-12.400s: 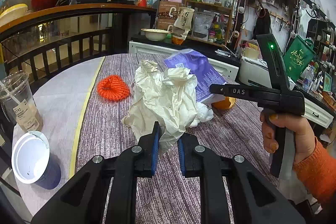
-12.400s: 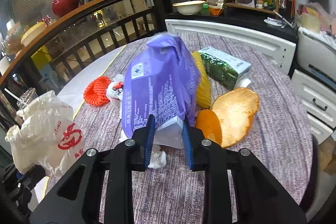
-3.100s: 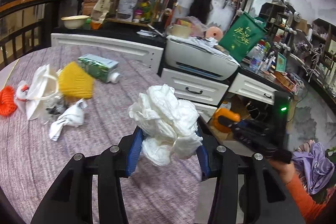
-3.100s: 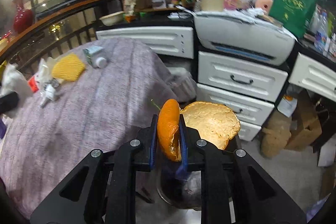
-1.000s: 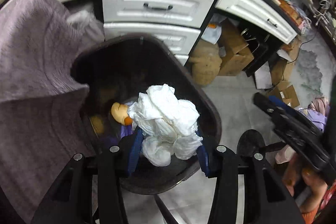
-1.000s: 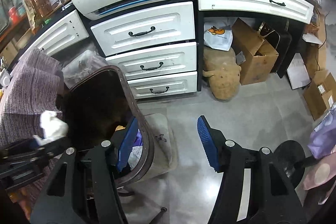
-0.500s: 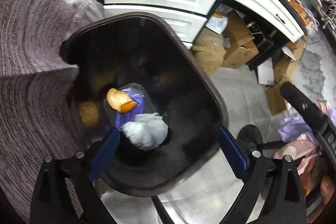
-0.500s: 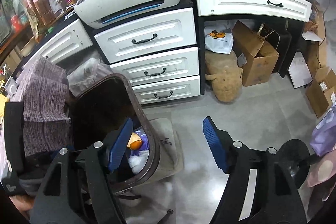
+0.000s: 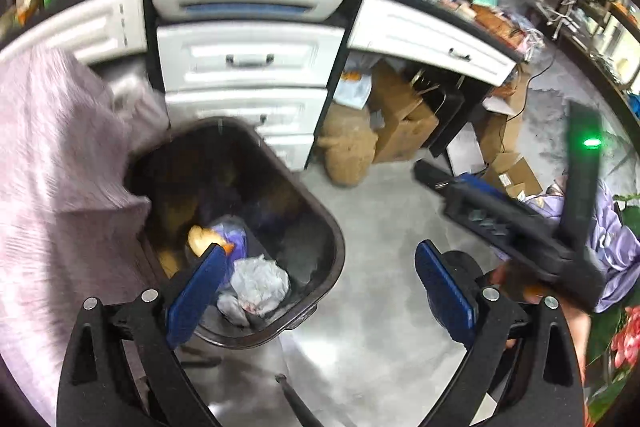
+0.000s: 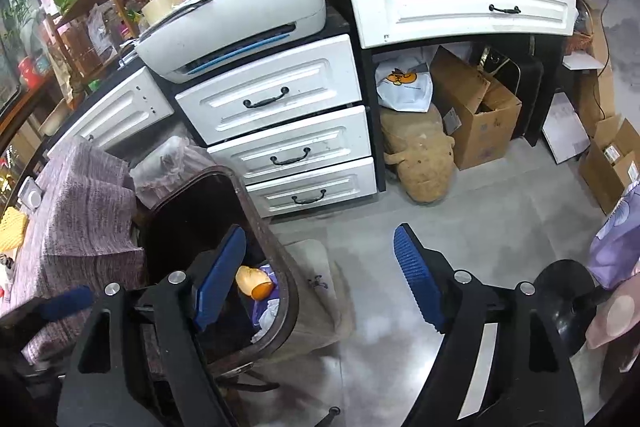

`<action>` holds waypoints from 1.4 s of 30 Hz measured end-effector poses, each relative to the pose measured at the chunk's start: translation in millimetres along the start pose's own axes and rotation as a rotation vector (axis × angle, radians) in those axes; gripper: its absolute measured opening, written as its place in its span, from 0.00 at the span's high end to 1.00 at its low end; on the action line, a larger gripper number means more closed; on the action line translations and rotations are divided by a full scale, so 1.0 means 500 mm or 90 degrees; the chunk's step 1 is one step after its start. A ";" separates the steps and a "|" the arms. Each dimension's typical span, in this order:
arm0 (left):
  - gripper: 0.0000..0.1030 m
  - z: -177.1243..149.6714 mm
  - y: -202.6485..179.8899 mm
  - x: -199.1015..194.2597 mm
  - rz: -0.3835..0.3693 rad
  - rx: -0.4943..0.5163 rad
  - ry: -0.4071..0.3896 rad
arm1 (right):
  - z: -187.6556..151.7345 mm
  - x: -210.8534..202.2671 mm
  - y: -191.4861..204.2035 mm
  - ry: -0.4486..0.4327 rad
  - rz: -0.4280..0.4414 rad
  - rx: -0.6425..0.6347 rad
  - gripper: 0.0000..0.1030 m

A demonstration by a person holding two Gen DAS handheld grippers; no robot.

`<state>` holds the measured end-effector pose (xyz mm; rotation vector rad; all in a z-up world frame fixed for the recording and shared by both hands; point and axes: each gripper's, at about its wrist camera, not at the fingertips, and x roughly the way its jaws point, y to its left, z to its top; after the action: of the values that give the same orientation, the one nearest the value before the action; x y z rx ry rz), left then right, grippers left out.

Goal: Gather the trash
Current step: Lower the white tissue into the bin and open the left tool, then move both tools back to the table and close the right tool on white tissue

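The left gripper (image 9: 320, 287) hung above the floor beside the dark trash bin (image 9: 320, 227), its 2 blue-padded jaws spread wide with nothing between them. The right gripper (image 10: 320, 275) was also held wide; its jaws had just been opening further, and they too were empty.

The crumpled white paper wad (image 9: 258, 285) lay inside the bin, near its front wall. Just behind it sat a piece of orange peel (image 9: 200, 239) against some purple wrapping (image 9: 234, 233). From the right wrist view, the peel (image 10: 252, 283) showed just inside the bin's rim (image 10: 288, 291).

The bin stood on grey floor beside the purple-grey tablecloth (image 9: 52, 167), in front of white drawers (image 10: 280, 99). A white printer (image 10: 240, 19) rested on top of the drawer unit. Cardboard boxes (image 10: 476, 111) sat under the desk.
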<state>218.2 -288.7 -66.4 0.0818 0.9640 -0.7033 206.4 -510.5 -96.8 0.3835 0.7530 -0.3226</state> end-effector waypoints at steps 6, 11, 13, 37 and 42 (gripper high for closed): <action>0.05 -0.003 -0.005 -0.108 0.002 0.024 -0.072 | 0.009 -0.022 0.044 -0.010 0.023 -0.031 0.26; 0.05 -0.017 0.027 -0.175 0.036 0.019 -0.111 | 0.005 -0.043 0.133 -0.014 0.076 -0.092 0.26; 0.05 -0.024 0.050 -0.204 0.050 0.009 -0.127 | -0.001 -0.051 0.173 -0.014 0.099 -0.115 0.26; 0.05 -0.246 0.441 -0.463 0.324 -0.242 -0.198 | -0.128 -0.136 0.652 0.076 0.376 -0.414 0.26; 0.05 -0.283 0.524 -0.496 0.347 -0.294 -0.194 | -0.156 -0.133 0.727 0.097 0.403 -0.468 0.26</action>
<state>176.7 93.4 -18.9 -0.1623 0.7404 0.0194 265.0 -145.2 -21.4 -0.0663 0.8033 0.5800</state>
